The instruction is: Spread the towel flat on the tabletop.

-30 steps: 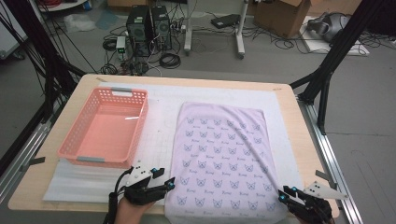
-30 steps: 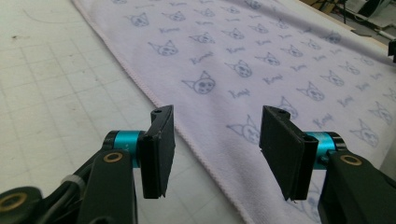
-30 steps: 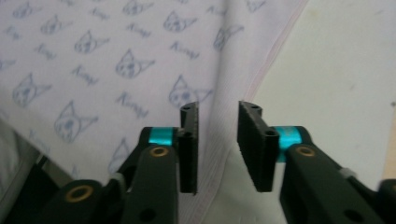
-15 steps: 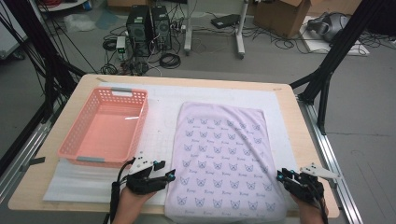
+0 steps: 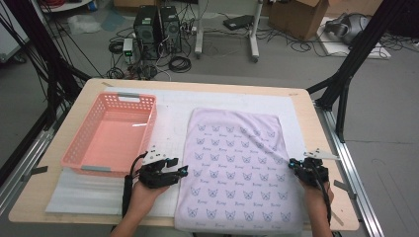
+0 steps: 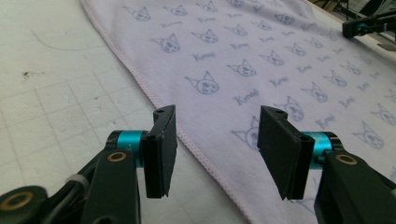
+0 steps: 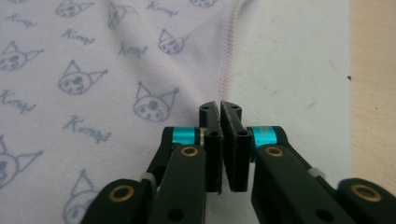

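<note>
Lilac towel with a cat print lies flat on the white mat, right of the pink basket. Left gripper sits at the towel's left edge, jaws apart and just been closing, hem running between them, pads not touching it. Right gripper is at the towel's right edge, jaws nearly together after closing, tips right at the hem; can't tell if cloth is pinched.

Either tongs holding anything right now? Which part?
Left tongs: open astride the lilac cat-print cloth's hemmed left edge, gripping nothing. Right tongs: nearly shut at its right hem; grip cannot be told.
</note>
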`<state>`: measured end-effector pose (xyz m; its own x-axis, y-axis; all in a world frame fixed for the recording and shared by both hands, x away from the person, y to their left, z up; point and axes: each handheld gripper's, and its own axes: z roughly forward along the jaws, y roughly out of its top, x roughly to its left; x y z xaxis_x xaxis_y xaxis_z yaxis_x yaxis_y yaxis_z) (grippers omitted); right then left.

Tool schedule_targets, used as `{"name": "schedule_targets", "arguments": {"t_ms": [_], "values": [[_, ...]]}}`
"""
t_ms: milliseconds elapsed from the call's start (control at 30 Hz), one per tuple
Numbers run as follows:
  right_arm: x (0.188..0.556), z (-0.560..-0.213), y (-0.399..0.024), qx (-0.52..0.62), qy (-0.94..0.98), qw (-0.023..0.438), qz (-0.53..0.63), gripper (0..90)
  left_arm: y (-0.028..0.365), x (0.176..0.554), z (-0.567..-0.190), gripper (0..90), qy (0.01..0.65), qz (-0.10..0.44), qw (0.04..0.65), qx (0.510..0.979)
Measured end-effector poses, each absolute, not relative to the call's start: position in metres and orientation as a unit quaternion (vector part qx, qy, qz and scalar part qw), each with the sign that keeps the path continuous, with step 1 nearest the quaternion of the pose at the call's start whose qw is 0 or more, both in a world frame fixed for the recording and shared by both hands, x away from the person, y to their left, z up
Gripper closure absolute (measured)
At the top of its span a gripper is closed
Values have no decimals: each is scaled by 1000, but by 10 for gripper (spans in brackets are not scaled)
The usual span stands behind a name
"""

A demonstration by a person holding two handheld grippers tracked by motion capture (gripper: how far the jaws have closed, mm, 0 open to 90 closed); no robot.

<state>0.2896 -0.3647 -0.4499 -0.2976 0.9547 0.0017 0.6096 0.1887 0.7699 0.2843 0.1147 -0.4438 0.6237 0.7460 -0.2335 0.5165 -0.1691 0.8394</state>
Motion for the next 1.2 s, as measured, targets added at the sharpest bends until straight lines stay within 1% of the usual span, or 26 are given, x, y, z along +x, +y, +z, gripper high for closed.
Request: {"name": "schedule_targets", "arguments": {"t_ms": [33,67,100,200,233,267,300,333,367,400,500,600,733,800,833,867,933,1000,1033,1100,1200], "values": [[289,-450,-367,540,725,247,348,667,114,287,-445,498,421,117,486,757],[288,-450,-369,543,722,239,356,642,113,289,-446,507,425,120,482,757],[288,-449,-371,542,721,237,361,628,112,290,-447,516,427,121,474,760],[283,-446,-373,533,721,230,377,625,106,294,-453,557,430,108,450,775],[281,-445,-373,530,723,227,381,623,104,294,-452,580,427,116,443,780],[280,-445,-373,527,725,226,381,620,103,293,-452,615,421,117,442,783],[278,-445,-373,526,724,225,384,618,100,292,-452,698,419,126,435,787],[278,-445,-374,524,725,226,386,615,99,292,-452,758,418,137,429,789],[277,-445,-374,526,723,225,387,615,99,292,-452,831,415,134,430,790],[277,-444,-375,528,722,223,388,612,98,291,-452,872,416,138,427,791],[277,-445,-375,529,721,223,390,612,101,286,-450,882,427,158,415,788],[278,-445,-374,528,721,222,390,612,114,282,-450,882,438,145,419,782],[283,-446,-368,531,722,222,385,616,117,278,-450,880,436,143,423,782],[288,-448,-364,531,724,223,380,620,117,278,-451,869,436,139,429,779],[291,-450,-362,529,727,223,377,621,119,278,-452,825,434,137,432,778],[294,-451,-360,531,732,221,365,625,120,279,-452,748,435,133,436,776],[295,-450,-358,533,732,232,356,627,122,280,-451,626,434,131,450,770],[295,-450,-358,532,734,238,348,628,124,281,-451,528,432,133,462,763],[294,-449,-358,533,735,246,339,632,125,281,-450,494,430,131,468,761],[292,-448,-362,536,734,254,330,650,125,280,-448,448,423,135,479,757],[288,-447,-368,539,727,246,345,618,124,280,-446,416,408,139,497,753]]}}
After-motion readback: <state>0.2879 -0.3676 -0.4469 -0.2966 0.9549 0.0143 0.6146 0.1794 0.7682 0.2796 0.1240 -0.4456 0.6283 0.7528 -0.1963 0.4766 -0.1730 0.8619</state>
